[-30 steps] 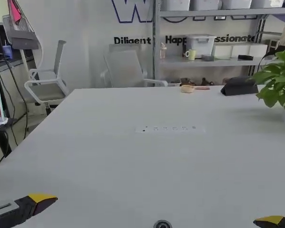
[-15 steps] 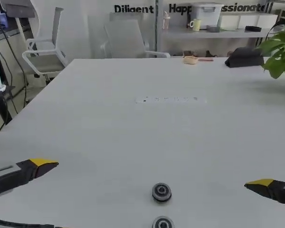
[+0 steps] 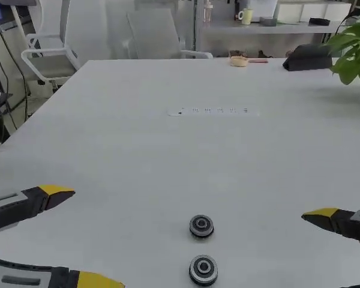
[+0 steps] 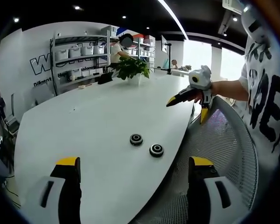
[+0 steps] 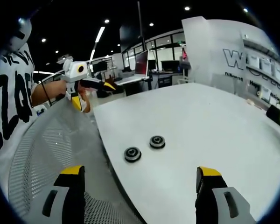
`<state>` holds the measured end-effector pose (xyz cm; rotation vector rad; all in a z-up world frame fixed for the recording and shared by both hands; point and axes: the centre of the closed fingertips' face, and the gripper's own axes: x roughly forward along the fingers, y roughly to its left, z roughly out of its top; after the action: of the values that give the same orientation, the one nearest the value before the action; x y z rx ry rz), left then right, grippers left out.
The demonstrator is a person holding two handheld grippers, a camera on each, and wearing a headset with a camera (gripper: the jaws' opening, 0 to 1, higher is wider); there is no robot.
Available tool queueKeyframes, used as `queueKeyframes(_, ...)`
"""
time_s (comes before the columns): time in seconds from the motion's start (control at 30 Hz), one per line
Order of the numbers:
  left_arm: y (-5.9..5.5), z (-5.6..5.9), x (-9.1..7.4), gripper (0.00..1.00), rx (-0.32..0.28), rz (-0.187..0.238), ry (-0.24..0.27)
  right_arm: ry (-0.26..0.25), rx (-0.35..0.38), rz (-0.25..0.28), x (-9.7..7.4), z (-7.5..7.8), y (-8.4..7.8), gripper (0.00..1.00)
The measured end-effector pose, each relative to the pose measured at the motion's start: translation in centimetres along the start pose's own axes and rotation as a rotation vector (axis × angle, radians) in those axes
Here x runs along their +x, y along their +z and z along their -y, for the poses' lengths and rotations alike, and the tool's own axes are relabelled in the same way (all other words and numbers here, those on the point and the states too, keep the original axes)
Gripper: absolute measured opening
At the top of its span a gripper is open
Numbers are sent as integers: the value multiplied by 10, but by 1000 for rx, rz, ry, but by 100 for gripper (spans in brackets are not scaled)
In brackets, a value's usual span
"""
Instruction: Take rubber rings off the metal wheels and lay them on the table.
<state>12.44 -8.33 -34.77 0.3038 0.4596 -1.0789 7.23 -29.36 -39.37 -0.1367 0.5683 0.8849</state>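
The table [image 3: 138, 156] is the biggest thing before us: a broad, pale grey top, matte and smooth, with a rounded edge in both gripper views. A short row of small dark marks [image 3: 213, 110] sits flush in its middle. Beyond its far edge stand metal shelving [image 4: 79, 58] with white bins, and two office chairs [image 3: 45, 57] with thin white frames. A leafy green plant [image 3: 354, 57] rises at the far right corner, and a low black wedge-shaped object [image 3: 309, 58] lies just beside it on the table. In the gripper views a grey mesh surface [image 4: 224, 135], finely woven and curved, lies next to the table's near edge.

The left gripper [image 4: 134, 162] has black jaws with yellow tips, spread wide apart with only bare table between them. It grips nothing. The right gripper [image 5: 140, 171] is built the same, and its jaws too stand far apart around nothing. Each hangs out to its own side of the work, well apart from the other.

The two metal wheels lie flat on the table near its front edge, between the grippers and touched by neither. The far wheel [image 3: 201, 226] and the near wheel [image 3: 203, 269] are close together but not touching. Both are small round discs, each with a bright hub. A dark band runs around each rim, which we take for the rubber ring [image 3: 194, 271], seated on its wheel.
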Motion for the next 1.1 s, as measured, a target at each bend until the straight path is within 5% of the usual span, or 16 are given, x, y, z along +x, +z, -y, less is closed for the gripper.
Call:
queueKeyframes(0.77, -7, -6, 12, 94, 33, -24, -51, 31, -1, -23, 20, -3, -13, 99)
queueKeyframes(1.1, 0, -11, 19, 93, 49, -15, -76, 58, -10, -19, 29, -3, -10, 99)
